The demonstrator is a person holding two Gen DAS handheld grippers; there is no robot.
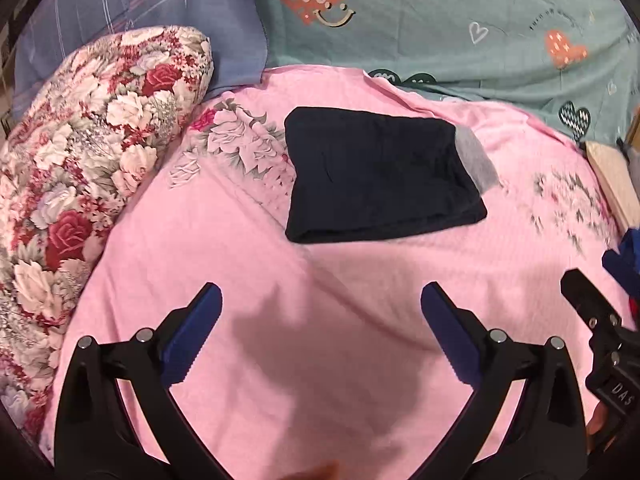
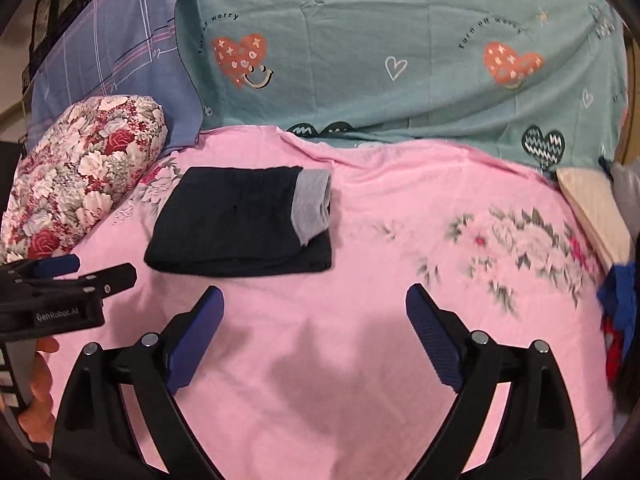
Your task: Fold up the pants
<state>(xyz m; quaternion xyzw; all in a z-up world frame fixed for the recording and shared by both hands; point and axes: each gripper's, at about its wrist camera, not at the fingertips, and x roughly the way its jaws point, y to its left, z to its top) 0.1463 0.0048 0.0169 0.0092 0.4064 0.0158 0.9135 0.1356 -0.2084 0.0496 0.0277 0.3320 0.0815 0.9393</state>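
The dark navy pants [image 1: 376, 176] lie folded into a compact rectangle on the pink bedsheet [image 1: 280, 340], with a grey waistband [image 1: 476, 156] showing at the right end. In the right wrist view the same bundle [image 2: 236, 224] lies left of centre, its grey band [image 2: 314, 202] on top. My left gripper [image 1: 320, 300] hovers over bare sheet in front of the pants, jaws wide apart and nothing between them. My right gripper [image 2: 314, 302] also stands open and empty, just short of the bundle. Each gripper shows at the edge of the other's view.
A floral pillow [image 1: 80, 184] lies at the left. A teal heart-print sheet [image 2: 400, 60] and a blue checked cloth [image 1: 140, 8] cover the back. A cream folded item [image 2: 592, 208] and blue and red clothing [image 2: 620, 312] sit at the right edge.
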